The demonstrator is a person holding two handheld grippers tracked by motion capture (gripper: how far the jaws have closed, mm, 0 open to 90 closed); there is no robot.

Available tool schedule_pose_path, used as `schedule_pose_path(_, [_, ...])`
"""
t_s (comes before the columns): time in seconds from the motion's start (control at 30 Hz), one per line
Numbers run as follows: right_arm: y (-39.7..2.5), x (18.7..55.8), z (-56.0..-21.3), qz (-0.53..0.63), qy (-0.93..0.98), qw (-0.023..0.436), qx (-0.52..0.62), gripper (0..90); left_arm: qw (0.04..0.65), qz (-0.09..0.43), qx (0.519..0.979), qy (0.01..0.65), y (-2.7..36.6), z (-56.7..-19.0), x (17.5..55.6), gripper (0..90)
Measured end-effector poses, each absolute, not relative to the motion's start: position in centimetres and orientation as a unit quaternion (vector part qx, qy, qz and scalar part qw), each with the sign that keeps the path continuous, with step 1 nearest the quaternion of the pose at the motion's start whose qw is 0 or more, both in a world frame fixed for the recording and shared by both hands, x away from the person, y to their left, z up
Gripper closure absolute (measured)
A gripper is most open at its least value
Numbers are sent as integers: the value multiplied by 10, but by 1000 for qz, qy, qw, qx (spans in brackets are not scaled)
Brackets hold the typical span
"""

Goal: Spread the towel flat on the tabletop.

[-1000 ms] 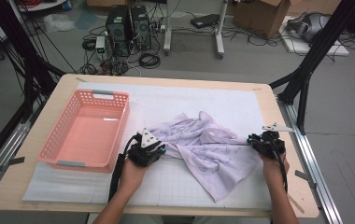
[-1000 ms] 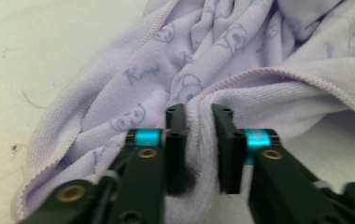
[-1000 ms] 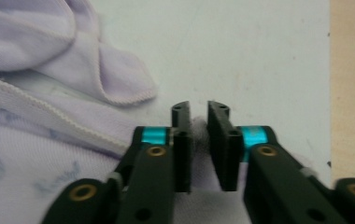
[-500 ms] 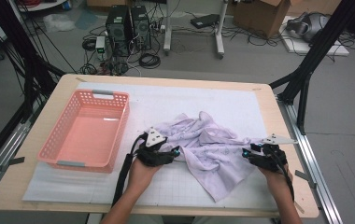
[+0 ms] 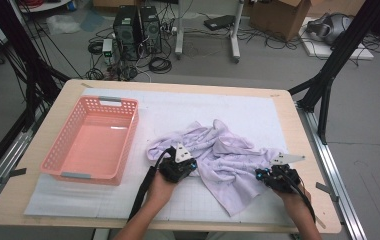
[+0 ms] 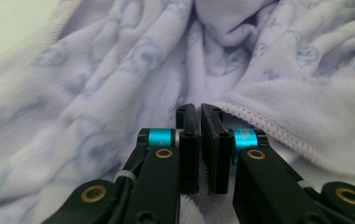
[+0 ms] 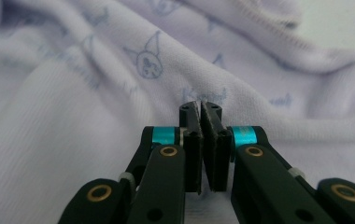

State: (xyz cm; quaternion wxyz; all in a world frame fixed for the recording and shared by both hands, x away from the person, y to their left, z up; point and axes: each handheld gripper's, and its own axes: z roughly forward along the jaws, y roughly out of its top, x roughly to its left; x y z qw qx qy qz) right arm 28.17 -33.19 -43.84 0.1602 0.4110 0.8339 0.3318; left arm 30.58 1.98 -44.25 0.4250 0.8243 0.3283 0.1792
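Note:
A pale lilac garment (image 5: 228, 160) with a small blue cat print lies crumpled on the white mat right of centre. My left gripper (image 5: 182, 166) sits at its left edge, and in the left gripper view the jaws (image 6: 200, 111) stand pressed together with a stitched hem of the garment (image 6: 96, 93) running in beside them. At the garment's right edge is my right gripper (image 5: 272, 176). Its jaws (image 7: 201, 107) are also shut, with a fold of the printed garment (image 7: 73, 93) caught low between them.
A pink plastic basket (image 5: 128, 142), with nothing in it, stands on the left of the white gridded mat (image 5: 218, 107). The wooden table's edge (image 5: 290, 120) runs close on the right. Cables, computer towers and boxes lie on the floor beyond.
Both hands have moved toward each other and nearer the table's front edge. The garment's left and right edges have been drawn inward, bunching it more.

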Motion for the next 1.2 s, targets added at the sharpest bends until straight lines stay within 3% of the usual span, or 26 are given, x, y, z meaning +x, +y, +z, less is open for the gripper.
schedule_pose_path(0.23, [-332, 249, -433, 328, 848, 102, 403, 871, 449, 186, 785, 385, 73, -438, 307, 896])
schedule_pose_path(0.27, [-330, 248, -432, 329, 851, 99, 397, 858, 449, 188, 780, 393, 77, -437, 309, 896])
schedule_pose_path(0.33, [-326, 249, -427, 340, 847, 110, 393, 747, 451, 183, 782, 389, 79, -437, 308, 889])
schedule_pose_path(0.4, [-324, 253, -419, 361, 832, 129, 402, 642, 458, 175, 780, 390, 76, -437, 306, 777])
schedule_pose_path(0.57, [-316, 279, -402, 400, 809, 173, 394, 566, 468, 170, 783, 373, 70, -438, 303, 495])
schedule_pose_path(0.8, [-262, 329, -409, 382, 839, 165, 352, 471, 469, 174, 782, 371, 67, -439, 303, 469])
schedule_pose_path(0.87, [-247, 345, -417, 355, 850, 164, 353, 482, 467, 174, 784, 369, 67, -439, 303, 470])
schedule_pose_path(0.9, [-242, 352, -422, 344, 853, 164, 358, 538, 467, 174, 785, 369, 66, -439, 303, 470])
schedule_pose_path(0.97, [-244, 367, -431, 326, 853, 156, 377, 734, 465, 175, 788, 365, 66, -440, 302, 468])
schedule_pose_path(1.03, [-256, 378, -436, 337, 836, 150, 405, 840, 466, 175, 787, 365, 64, -440, 301, 462])
schedule_pose_path(1.2, [-300, 388, -432, 315, 771, 241, 499, 845, 467, 168, 789, 362, 59, -442, 299, 457])
